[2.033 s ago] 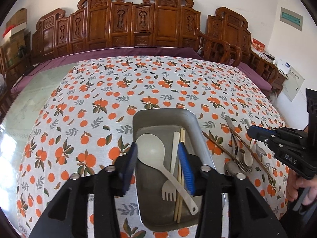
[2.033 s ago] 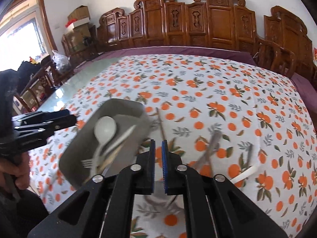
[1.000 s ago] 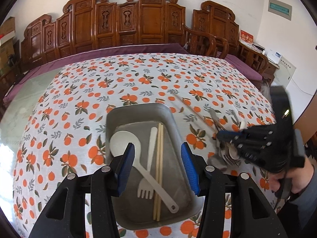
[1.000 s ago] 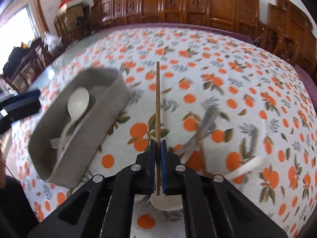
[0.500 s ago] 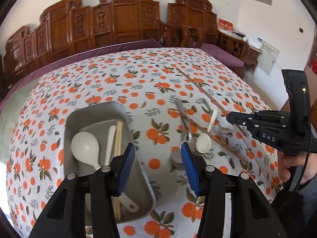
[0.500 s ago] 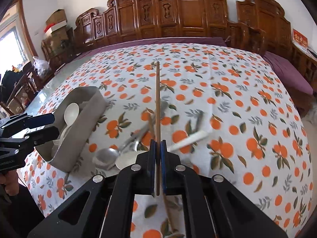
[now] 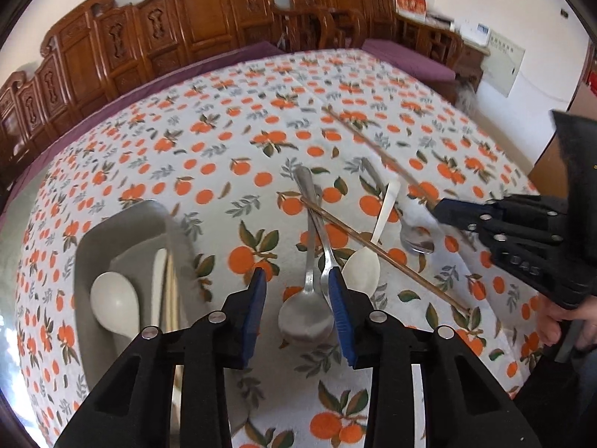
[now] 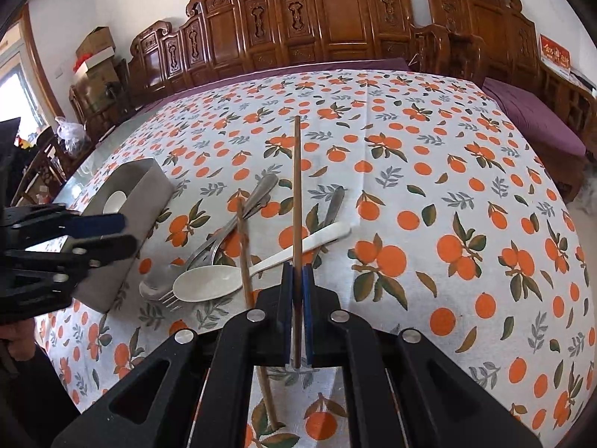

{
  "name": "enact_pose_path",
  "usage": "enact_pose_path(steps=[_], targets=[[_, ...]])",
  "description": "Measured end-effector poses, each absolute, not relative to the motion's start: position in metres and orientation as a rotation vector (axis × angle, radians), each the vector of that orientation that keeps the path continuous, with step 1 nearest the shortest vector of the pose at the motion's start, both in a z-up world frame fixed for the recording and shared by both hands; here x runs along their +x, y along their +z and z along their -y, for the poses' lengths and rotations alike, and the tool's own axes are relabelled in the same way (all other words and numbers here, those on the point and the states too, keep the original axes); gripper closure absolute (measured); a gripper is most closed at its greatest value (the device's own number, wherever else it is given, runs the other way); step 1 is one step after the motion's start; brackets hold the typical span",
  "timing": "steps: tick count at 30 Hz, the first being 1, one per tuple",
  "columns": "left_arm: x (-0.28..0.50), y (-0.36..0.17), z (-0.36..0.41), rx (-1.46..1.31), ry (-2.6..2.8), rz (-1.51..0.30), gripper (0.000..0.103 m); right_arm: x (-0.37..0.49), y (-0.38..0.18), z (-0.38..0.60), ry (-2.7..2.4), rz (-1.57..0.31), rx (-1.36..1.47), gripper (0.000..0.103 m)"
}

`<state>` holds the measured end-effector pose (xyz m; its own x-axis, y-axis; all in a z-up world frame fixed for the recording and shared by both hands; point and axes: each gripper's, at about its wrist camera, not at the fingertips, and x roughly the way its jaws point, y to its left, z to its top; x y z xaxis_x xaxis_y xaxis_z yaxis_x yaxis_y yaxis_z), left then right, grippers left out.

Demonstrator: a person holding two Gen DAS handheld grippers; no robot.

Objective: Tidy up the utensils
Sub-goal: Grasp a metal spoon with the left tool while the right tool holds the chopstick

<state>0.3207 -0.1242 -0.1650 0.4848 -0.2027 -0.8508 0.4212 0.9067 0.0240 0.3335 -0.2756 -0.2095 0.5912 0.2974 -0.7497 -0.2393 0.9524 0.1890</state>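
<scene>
My left gripper [image 7: 298, 298] hovers over the loose utensils, and its jaws are closing. A metal spoon [image 7: 306, 317] lies below and between the blue pads, which do not press on it, beside a metal fork [image 8: 203, 252]. My right gripper [image 8: 297, 280] is shut on a brown chopstick [image 8: 296, 186] that points away above the cloth. In the left wrist view that right gripper [image 7: 444, 211] is at the right. A second chopstick [image 7: 373, 250] lies across a white spoon [image 7: 362, 265]. The grey tray [image 7: 123, 216] at left holds a white ladle [image 7: 113, 302], a white fork and chopsticks.
Another metal spoon [image 7: 416, 239] lies near the right gripper's tip. The table wears an orange-print cloth [image 8: 447, 194]. Carved wooden chairs [image 8: 335, 18] line the far side. A person's hand [image 7: 563, 324] holds the right gripper's handle at the near right edge.
My left gripper has swung right, from over the tray to over the loose metal spoon, and its jaws have narrowed. My right gripper still holds the chopstick and has drifted right.
</scene>
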Motion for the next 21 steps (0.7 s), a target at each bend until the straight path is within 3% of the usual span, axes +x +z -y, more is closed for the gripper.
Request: enact_pose_path(steps=[6, 17, 21], targets=[[0.346, -0.192, 0.143, 0.287, -0.382, -1.096, 0.080, 0.336, -0.213, 0.281, 0.334, -0.897, 0.102, 0.097], [0.369, -0.213, 0.153, 0.308, -0.344, -1.147, 0.081, 0.336, -0.215, 0.279, 0.368, -0.906, 0.121, 0.097], [0.374, -0.213, 0.157, 0.303, -0.356, -1.155, 0.096, 0.337, -0.216, 0.279, 0.371, -0.909, 0.125, 0.097]])
